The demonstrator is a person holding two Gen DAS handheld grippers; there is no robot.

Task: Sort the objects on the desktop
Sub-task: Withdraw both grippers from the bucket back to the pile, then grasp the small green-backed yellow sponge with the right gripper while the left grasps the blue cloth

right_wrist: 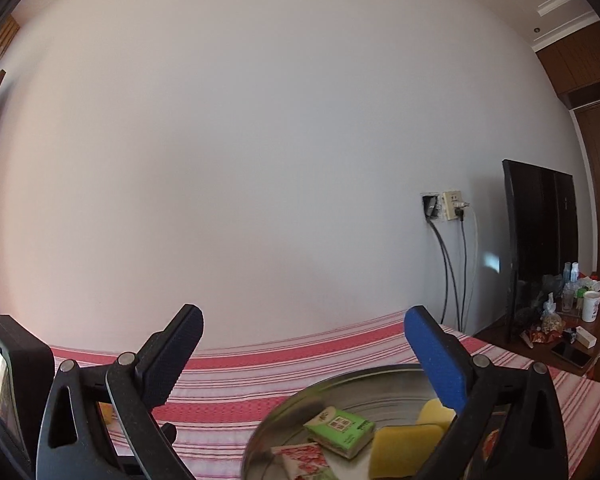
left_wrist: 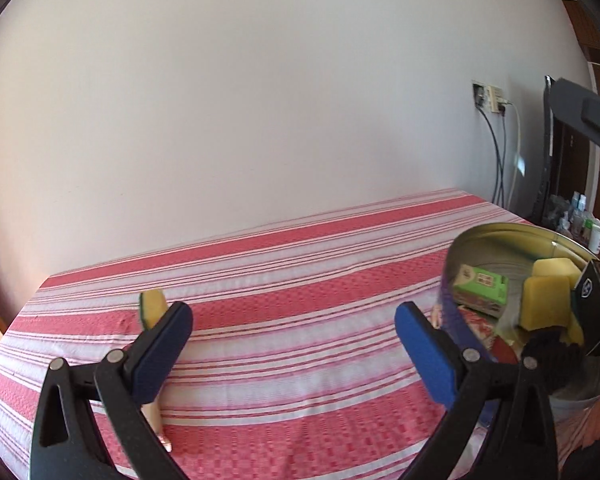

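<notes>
Two blue-padded fingers of the left gripper (left_wrist: pixel 294 314) stand wide apart and empty, angled down over the striped cloth (left_wrist: pixel 280 272). One sponge (left_wrist: pixel 153 307) lies beside its left finger. One round tin (right_wrist: pixel 340 384) holds two yellow sponges (right_wrist: pixel 404 450), one green packet (right_wrist: pixel 340 428) and one red packet (right_wrist: pixel 304 460). Right gripper (right_wrist: pixel 304 320) points level above it, wide, empty.

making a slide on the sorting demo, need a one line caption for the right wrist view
Open right gripper above a round metal tin holding a green packet and yellow sponges, on a red-striped tablecloth.
</notes>
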